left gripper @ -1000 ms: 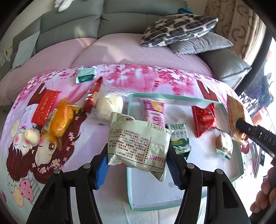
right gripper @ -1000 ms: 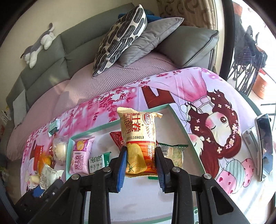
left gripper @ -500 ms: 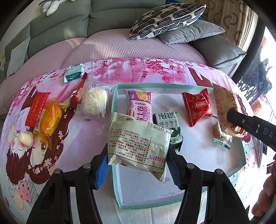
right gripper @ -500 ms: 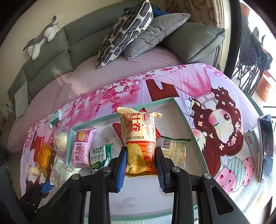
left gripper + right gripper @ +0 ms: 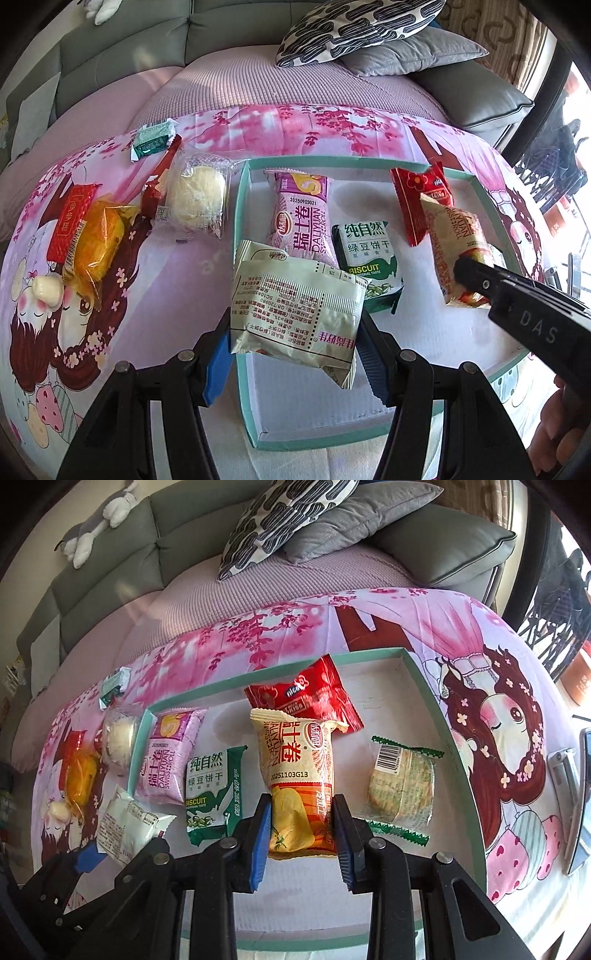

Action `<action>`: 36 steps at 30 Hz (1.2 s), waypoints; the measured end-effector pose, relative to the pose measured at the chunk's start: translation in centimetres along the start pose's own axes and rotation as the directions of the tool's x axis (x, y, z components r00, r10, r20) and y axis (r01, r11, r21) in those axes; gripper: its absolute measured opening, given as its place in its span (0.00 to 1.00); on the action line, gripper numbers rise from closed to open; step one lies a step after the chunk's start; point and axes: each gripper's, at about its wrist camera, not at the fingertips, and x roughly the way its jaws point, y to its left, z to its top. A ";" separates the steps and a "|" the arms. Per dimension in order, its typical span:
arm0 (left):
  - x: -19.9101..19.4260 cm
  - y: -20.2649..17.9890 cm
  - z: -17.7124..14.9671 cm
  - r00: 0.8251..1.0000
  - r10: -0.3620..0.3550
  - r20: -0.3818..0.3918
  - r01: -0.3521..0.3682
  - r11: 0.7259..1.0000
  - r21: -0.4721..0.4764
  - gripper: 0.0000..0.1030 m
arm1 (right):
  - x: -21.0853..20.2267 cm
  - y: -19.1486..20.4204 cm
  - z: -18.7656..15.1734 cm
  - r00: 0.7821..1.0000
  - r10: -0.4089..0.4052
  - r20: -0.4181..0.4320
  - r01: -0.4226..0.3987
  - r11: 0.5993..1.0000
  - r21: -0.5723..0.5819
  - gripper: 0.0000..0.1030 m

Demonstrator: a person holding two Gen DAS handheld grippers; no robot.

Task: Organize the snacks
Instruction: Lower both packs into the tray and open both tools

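Observation:
My left gripper [image 5: 293, 350] is shut on a pale green-white snack pack [image 5: 295, 306], held over the front left corner of the teal-rimmed tray [image 5: 242, 192]. My right gripper [image 5: 301, 834] is shut on a yellow Swiss roll pack [image 5: 295, 771], low over the tray's middle [image 5: 424, 675]; it also shows in the left wrist view [image 5: 454, 254]. In the tray lie a pink Swiss roll pack [image 5: 301, 218], a green biscuit pack [image 5: 369, 258], a red pack [image 5: 306, 698] and a clear round cake pack [image 5: 400, 782].
Left of the tray on the pink cartoon cloth lie a white bun pack [image 5: 195, 192], an orange pack [image 5: 96, 240], a red flat pack [image 5: 72, 218], a small green pack [image 5: 153, 142] and a white candy [image 5: 46, 291]. A phone [image 5: 581, 794] lies far right. A sofa with cushions stands behind.
Both grippers have moved lower and closer over the tray, each still holding its pack. The yellow pack now sits nearer the red pack and tray floor.

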 end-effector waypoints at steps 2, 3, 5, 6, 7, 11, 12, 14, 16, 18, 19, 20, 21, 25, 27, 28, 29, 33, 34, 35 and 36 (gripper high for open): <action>0.2 0.0 0.0 1.000 -0.003 -0.006 0.003 1.000 0.000 0.61 | 0.3 0.2 0.0 1.000 -0.004 -0.010 0.004 1.000 -0.009 0.33; 0.3 0.0 0.0 1.000 -0.003 -0.010 0.003 1.000 0.000 0.61 | 0.5 0.2 -0.1 1.000 -0.004 -0.014 0.004 1.000 -0.013 0.33; 0.4 -0.1 -0.1 1.000 -0.003 -0.017 0.003 1.000 0.002 0.61 | 0.8 0.3 -0.2 1.000 -0.004 -0.026 0.004 1.000 -0.020 0.33; 0.5 -0.1 -0.1 1.000 -0.004 -0.023 0.004 1.000 0.003 0.61 | 0.9 0.4 -0.2 0.999 -0.007 -0.033 0.006 1.000 -0.024 0.33; 0.6 -0.1 -0.2 1.000 -0.006 -0.028 0.006 1.000 0.004 0.61 | 1.1 0.4 -0.2 0.999 -0.007 -0.039 0.006 1.000 -0.025 0.33; 1.0 -0.2 -0.2 0.999 -0.009 -0.043 0.010 1.000 0.006 0.61 | 1.4 0.4 -0.4 0.999 -0.012 -0.053 0.010 0.999 -0.037 0.33; 1.0 -0.2 -0.2 0.999 -0.011 -0.044 0.011 1.000 0.006 0.61 | 1.5 0.4 -0.4 0.998 -0.016 -0.057 0.013 0.999 -0.042 0.33; 1.1 -0.2 -0.2 0.999 -0.012 -0.048 0.012 1.000 0.005 0.61 | 1.7 0.5 -0.5 0.998 -0.020 -0.064 0.017 0.999 -0.049 0.33; 1.2 -0.2 -0.2 0.998 -0.011 -0.054 0.012 1.000 0.006 0.62 | 1.8 0.6 -0.6 0.997 -0.026 -0.067 0.022 0.998 -0.055 0.33; 1.4 -0.2 -0.3 0.998 -0.009 -0.065 0.010 1.000 0.008 0.62 | 1.9 0.8 -0.6 0.997 -0.033 -0.068 0.028 0.998 -0.064 0.33; 1.6 -0.2 -0.3 0.997 -0.010 -0.071 0.010 1.000 0.009 0.62 | 1.9 0.8 -0.7 0.997 -0.036 -0.068 0.031 0.997 -0.067 0.33; 1.7 -0.3 -0.4 0.997 -0.011 -0.075 0.011 1.000 0.008 0.62 | 1.9 0.8 -0.7 0.997 -0.038 -0.069 0.033 0.997 -0.069 0.33; 1.8 -0.3 -0.4 0.997 -0.010 -0.080 0.010 1.000 0.007 0.62 | 1.9 0.9 -0.7 0.997 -0.039 -0.069 0.034 0.997 -0.070 0.34; 2.1 -0.3 -0.5 0.995 -0.007 -0.095 0.008 1.000 0.012 0.62 | 2.2 0.7 -0.8 0.996 -0.032 -0.085 0.027 0.998 -0.059 0.43; 2.1 -0.4 -0.6 0.995 -0.001 -0.098 0.003 1.000 0.024 0.62 | 2.5 0.7 -0.8 0.995 -0.039 -0.091 0.033 0.997 -0.063 0.46; 2.1 -0.5 -0.6 0.995 0.002 -0.099 0.000 1.000 0.028 0.62 | 2.5 0.7 -0.8 0.995 -0.041 -0.092 0.036 0.997 -0.063 0.48; 2.2 -0.6 -0.6 0.995 0.004 -0.100 -0.001 0.999 0.032 0.62 | 2.5 0.8 -0.9 0.995 -0.042 -0.093 0.036 0.997 -0.064 0.49; 2.3 -0.8 -0.7 0.994 0.010 -0.105 -0.005 0.999 0.049 0.64 | 2.9 0.8 -0.9 0.994 -0.039 -0.102 0.032 0.997 -0.064 0.60; 2.3 -0.8 -0.7 0.994 0.011 -0.107 -0.005 0.999 0.054 0.64 | 2.9 0.8 -0.9 0.994 -0.040 -0.103 0.034 0.997 -0.065 0.61; 2.3 -0.8 -0.7 0.994 0.014 -0.107 -0.007 0.998 0.060 0.64 | 2.9 0.8 -0.9 0.994 -0.039 -0.103 0.033 0.997 -0.065 0.61; 2.4 -0.9 -0.7 0.994 0.017 -0.108 -0.010 0.998 0.066 0.64 | 2.9 0.8 -0.8 0.994 -0.038 -0.101 0.031 0.997 -0.064 0.64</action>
